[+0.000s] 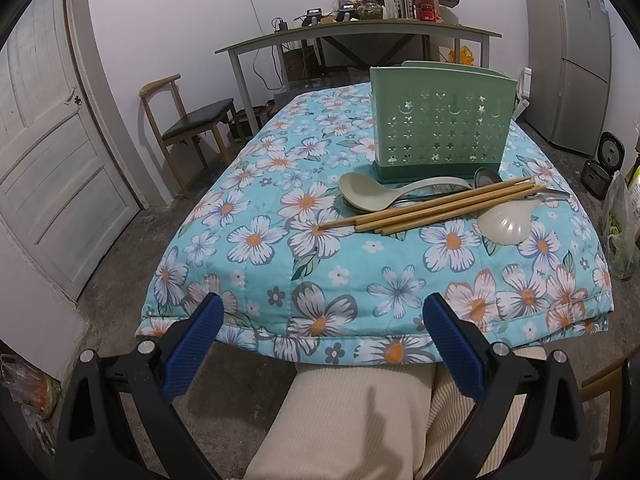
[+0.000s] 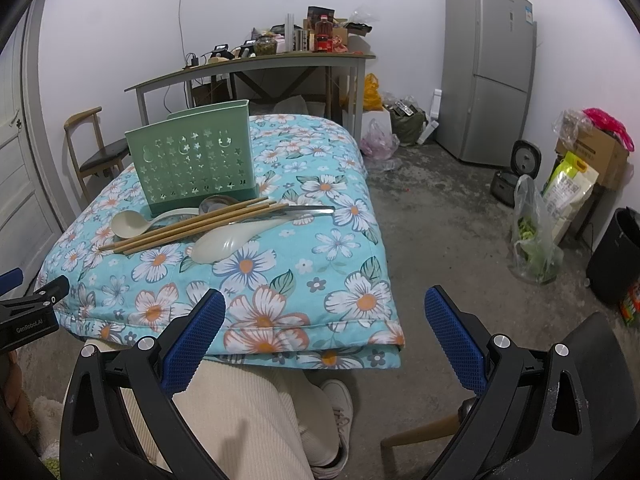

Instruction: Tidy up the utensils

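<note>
Lying crosswise, chopsticks (image 1: 428, 210), tips left.

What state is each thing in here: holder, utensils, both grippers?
Green holder: upright on the floral quilt, nothing visibly in it.
Chopsticks: lying loose in a bundle, across the spoons.
Beige spoon: lying flat in front of the holder.
White spoon: lying on the quilt, bowl toward the camera.
Metal spoon: lying partly under the chopsticks.
Left gripper: open, holding nothing.
Right gripper: open, holding nothing.
</note>
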`<action>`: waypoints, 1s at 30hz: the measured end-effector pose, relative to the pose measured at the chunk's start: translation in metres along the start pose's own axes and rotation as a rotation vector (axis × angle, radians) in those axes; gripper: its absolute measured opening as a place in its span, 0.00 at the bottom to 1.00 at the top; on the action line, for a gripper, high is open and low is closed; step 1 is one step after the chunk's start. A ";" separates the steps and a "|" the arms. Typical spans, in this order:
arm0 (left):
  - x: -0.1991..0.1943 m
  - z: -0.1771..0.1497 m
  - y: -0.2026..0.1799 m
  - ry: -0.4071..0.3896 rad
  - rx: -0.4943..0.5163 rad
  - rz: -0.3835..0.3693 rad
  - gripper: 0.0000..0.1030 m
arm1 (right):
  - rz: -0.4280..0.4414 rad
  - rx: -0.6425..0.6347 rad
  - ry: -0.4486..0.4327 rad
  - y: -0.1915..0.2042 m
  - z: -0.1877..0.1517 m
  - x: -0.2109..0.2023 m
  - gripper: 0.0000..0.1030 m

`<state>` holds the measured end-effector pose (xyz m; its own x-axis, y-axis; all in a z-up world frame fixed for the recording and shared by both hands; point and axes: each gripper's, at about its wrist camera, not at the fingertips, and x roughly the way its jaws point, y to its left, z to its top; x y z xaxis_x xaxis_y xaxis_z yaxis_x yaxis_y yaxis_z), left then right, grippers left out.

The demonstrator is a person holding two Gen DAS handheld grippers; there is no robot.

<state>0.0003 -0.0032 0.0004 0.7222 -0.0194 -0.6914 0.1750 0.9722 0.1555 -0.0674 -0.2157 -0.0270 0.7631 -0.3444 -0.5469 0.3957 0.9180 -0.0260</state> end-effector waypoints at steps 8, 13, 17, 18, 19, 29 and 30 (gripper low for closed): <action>0.000 0.000 0.000 0.002 0.001 0.000 0.95 | -0.001 -0.001 0.000 0.000 0.000 0.000 0.93; 0.000 -0.001 0.000 0.002 0.000 0.000 0.95 | -0.001 0.000 0.000 0.001 0.000 0.000 0.93; 0.000 -0.001 0.000 0.003 0.000 0.000 0.95 | -0.002 0.000 0.000 0.000 0.000 0.000 0.93; 0.000 -0.001 0.001 0.003 0.000 0.000 0.95 | -0.002 0.000 0.000 0.000 0.000 0.000 0.93; 0.000 -0.001 0.001 0.003 0.000 0.000 0.95 | -0.001 0.001 0.000 0.001 0.000 0.000 0.93; 0.002 -0.002 0.000 0.008 0.001 -0.002 0.95 | -0.002 0.000 0.000 0.000 0.000 0.000 0.93; 0.002 -0.003 0.000 0.010 0.002 -0.002 0.95 | -0.003 0.000 0.001 0.001 0.000 0.001 0.93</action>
<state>-0.0001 -0.0025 -0.0030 0.7151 -0.0187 -0.6987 0.1777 0.9717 0.1558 -0.0665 -0.2152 -0.0271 0.7615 -0.3467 -0.5476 0.3980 0.9170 -0.0271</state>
